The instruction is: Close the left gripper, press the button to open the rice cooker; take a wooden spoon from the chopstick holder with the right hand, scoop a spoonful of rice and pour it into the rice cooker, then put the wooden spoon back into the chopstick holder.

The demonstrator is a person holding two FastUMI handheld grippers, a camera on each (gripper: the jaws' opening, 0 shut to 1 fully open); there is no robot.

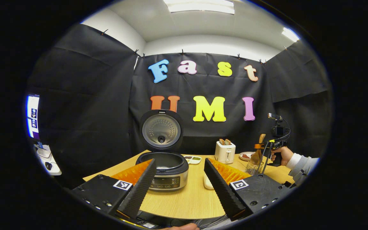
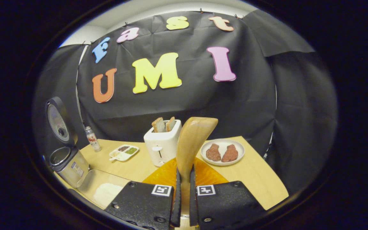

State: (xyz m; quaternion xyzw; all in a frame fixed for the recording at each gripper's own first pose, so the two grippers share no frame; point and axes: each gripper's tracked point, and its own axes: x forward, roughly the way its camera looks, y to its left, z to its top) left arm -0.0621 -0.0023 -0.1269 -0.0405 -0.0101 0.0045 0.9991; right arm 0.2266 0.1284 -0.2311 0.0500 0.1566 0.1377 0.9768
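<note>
The rice cooker (image 1: 168, 172) stands on the table with its lid (image 1: 161, 131) raised upright and the inner pot showing. My left gripper (image 1: 180, 163) hovers in front of it, open, with nothing between its fingers. At the far right a hand holds my right gripper (image 1: 267, 146) against the wooden spoon (image 1: 257, 155), whose lower end sits in the wire chopstick holder (image 1: 253, 167). In the right gripper view my right gripper (image 2: 184, 174) is shut on the wooden spoon (image 2: 193, 140), which rises upright between the fingers. The rice cooker (image 2: 67, 161) is at the left, and a clear container of white rice (image 2: 105, 190) lies beside it.
A white toaster (image 2: 163, 143) with two bread slices stands mid-table. A plate (image 2: 222, 151) with two brown pieces lies to its right, a divided dish (image 2: 124, 152) and a small bottle (image 2: 92, 138) to its left. The table edge (image 2: 267, 191) runs close on the right.
</note>
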